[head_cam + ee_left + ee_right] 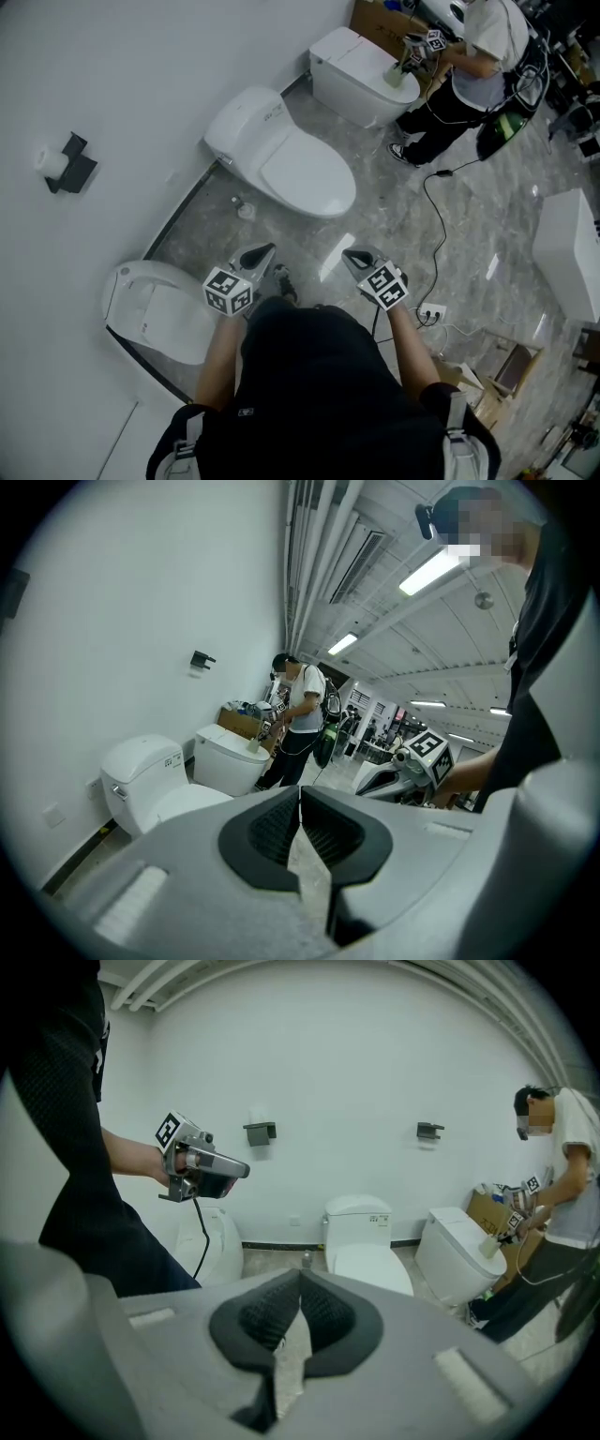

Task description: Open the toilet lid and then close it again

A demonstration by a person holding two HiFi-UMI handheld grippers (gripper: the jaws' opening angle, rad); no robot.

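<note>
Three white toilets stand along the white wall. The middle toilet [286, 164] [367, 1241] [150, 782] has its lid down. The nearest toilet [155, 314] [208, 1241] is at my lower left and looks closed too. My left gripper [262, 253] [300, 797] is shut and holds nothing; it is held over the floor, well short of the middle toilet's bowl. My right gripper [354, 255] [300, 1281] is beside it, also shut and empty. Each gripper shows in the other's view: the left gripper [234, 1168] and the right gripper [389, 775].
Another person [469, 66] works with grippers at the far toilet [361, 75]. A black cable [436, 216] runs across the grey floor to a power strip [431, 312]. A paper holder [66, 164] hangs on the wall. A white box [567, 248] stands at right.
</note>
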